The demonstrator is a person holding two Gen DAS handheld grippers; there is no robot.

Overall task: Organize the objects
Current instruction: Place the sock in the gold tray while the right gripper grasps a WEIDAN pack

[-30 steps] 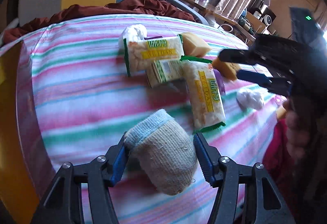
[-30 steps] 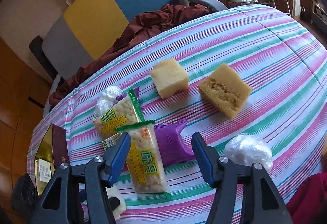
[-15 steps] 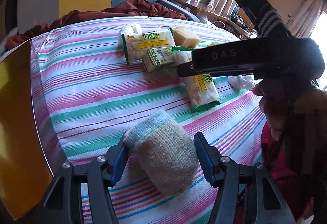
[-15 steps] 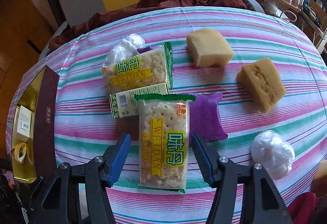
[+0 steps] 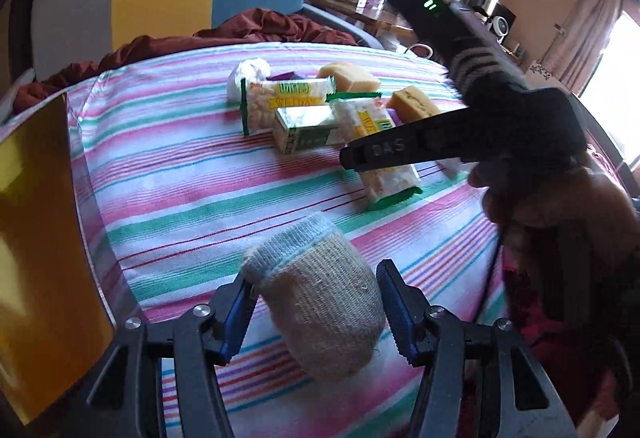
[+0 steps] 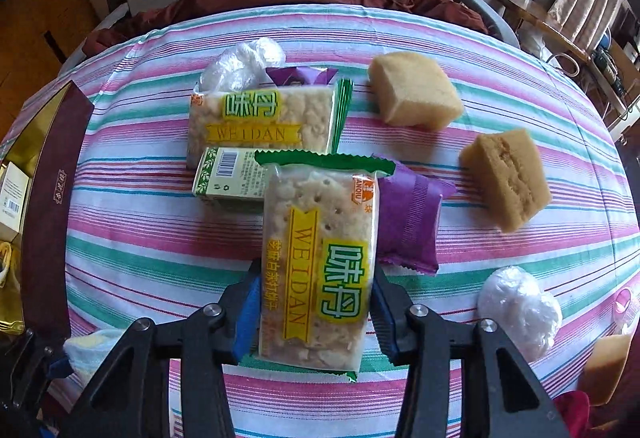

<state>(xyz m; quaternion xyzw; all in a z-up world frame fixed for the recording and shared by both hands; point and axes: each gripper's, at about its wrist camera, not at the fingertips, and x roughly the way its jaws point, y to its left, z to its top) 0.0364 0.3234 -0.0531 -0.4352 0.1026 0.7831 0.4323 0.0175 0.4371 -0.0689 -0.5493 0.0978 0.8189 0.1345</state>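
1. The cracker packet (image 6: 316, 266) is a clear wrapper with green crimped ends, pale holed crackers showing through, a yellow band reading WEIDAN and a green-and-yellow label. It lies lengthwise at the lower centre of the right wrist view, on the striped tablecloth (image 6: 140, 238).
2. The right gripper (image 6: 314, 314) straddles the packet's near half and its jaws are closing – the blue pads sit against both long edges.
3. Touching the packet on its right is a purple sachet (image 6: 412, 214); at its upper left a small green-and-white box (image 6: 228, 178), and above that a second cracker packet (image 6: 260, 122).
4. Two sponge blocks (image 6: 414, 90) (image 6: 504, 178) lie to the upper right, well apart from the gripper.
5. In the left wrist view, the left gripper (image 5: 316, 312) – jaws closing – has a rolled sock (image 5: 320, 302), beige with a pale blue cuff, between its fingers at the lower centre; the left pad touches the cuff, while the right pad stands just clear.
6. A gold-lined box (image 5: 36, 238) fills the left edge.
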